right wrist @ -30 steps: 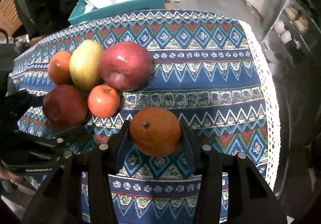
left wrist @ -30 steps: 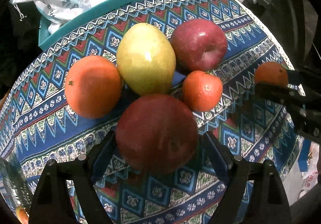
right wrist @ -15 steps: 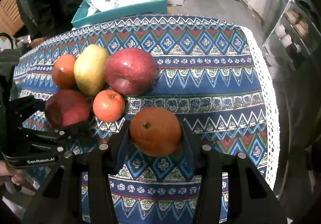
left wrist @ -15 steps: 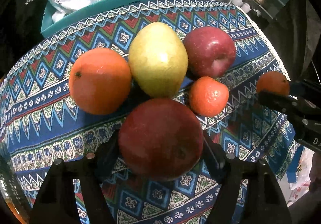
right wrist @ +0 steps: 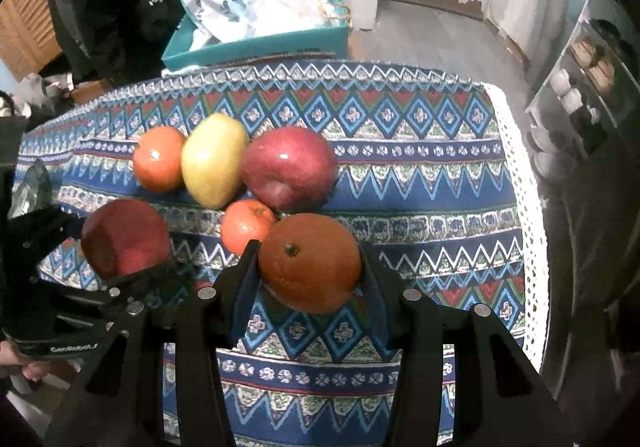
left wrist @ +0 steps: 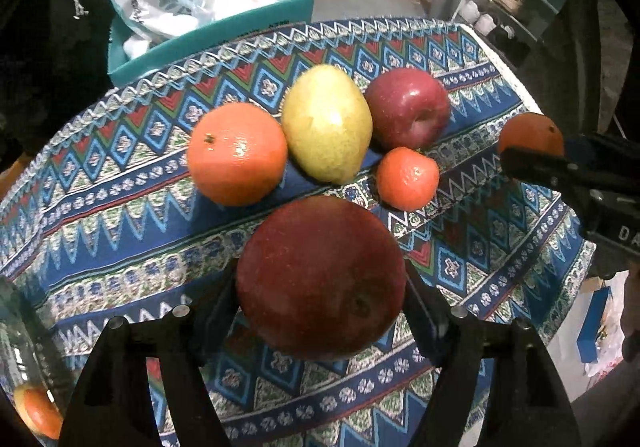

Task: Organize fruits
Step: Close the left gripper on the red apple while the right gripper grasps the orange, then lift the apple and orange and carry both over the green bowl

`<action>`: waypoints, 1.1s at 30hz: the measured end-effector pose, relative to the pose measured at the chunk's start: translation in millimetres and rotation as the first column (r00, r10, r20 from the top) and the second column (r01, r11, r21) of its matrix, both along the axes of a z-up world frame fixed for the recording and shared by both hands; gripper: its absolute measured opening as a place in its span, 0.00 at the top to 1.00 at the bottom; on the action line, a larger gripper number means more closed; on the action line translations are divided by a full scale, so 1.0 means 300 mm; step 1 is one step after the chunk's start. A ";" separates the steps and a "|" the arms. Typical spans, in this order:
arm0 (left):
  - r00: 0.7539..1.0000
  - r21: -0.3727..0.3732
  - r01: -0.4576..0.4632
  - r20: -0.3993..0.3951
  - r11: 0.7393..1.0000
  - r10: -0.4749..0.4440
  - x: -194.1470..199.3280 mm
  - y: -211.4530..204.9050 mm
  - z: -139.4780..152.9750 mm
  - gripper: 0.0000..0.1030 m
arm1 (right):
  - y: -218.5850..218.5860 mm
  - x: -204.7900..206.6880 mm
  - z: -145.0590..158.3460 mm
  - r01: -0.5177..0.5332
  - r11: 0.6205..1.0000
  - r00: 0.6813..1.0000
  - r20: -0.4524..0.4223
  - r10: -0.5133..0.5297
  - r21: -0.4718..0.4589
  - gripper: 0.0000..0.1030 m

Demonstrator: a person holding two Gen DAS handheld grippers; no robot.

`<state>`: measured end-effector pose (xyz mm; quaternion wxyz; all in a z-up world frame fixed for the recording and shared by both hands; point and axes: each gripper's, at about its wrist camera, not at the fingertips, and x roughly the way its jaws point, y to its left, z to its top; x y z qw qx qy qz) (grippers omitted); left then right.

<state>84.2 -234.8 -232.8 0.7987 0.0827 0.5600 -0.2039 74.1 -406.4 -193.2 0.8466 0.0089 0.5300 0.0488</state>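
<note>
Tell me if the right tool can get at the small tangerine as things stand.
Probably not yet. The right tool is already shut on an orange, which sits right in front of the small tangerine; it would have to set that orange down first.

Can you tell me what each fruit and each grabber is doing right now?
left gripper: shut on the dark red apple
dark red apple: held, off the cloth
right gripper: shut on the big orange
big orange: held
pear: lying on the tablecloth
shiny red apple: resting beside the pear
second orange: resting on the cloth
small tangerine: resting on the cloth
</note>
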 end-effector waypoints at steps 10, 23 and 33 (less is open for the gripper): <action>0.997 -0.043 -0.026 0.068 0.999 0.029 -0.037 0.069 0.159 0.26 | 0.049 -0.004 0.096 -0.024 1.000 0.998 0.055 0.023 0.020 0.54; 0.986 -0.085 -0.046 0.157 0.995 0.059 -0.104 0.187 0.341 0.26 | 0.147 -0.046 0.269 -0.074 0.997 0.986 0.155 0.068 0.036 0.54; 0.971 -0.119 -0.046 0.230 0.992 0.073 -0.175 0.268 0.470 0.26 | 0.241 -0.097 0.401 -0.132 0.990 0.966 0.229 0.119 0.044 0.55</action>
